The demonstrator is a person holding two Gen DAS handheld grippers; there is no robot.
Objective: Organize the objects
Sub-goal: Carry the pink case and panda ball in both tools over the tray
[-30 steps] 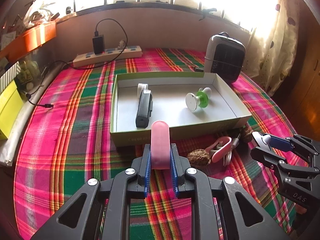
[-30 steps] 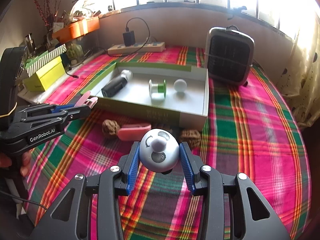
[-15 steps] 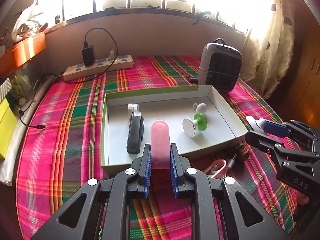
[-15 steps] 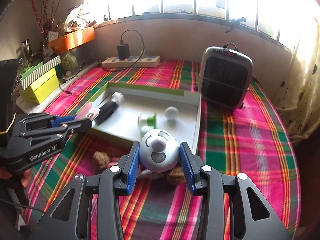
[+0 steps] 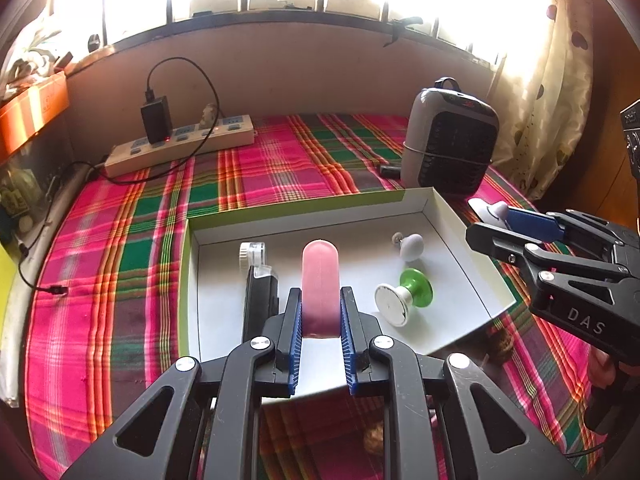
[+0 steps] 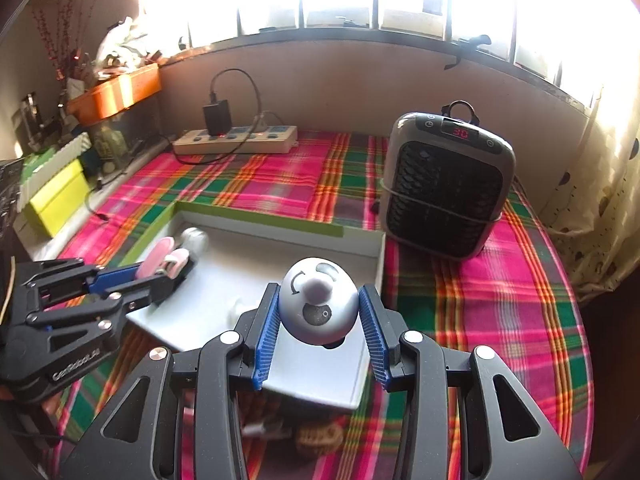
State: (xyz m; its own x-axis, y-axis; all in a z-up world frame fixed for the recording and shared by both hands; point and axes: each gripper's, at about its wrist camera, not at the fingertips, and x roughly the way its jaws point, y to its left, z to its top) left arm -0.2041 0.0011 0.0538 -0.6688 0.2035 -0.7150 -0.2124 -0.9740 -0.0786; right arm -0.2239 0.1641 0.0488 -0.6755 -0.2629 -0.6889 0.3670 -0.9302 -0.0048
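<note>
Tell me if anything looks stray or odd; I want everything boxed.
Two walnuts lie on the plaid cloth outside the white box, below its near wall. Nothing looks spilled or damaged.

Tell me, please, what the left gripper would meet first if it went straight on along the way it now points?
Probably the bare white floor of the open box, between the black device and the green spool; depth is unclear.
</note>
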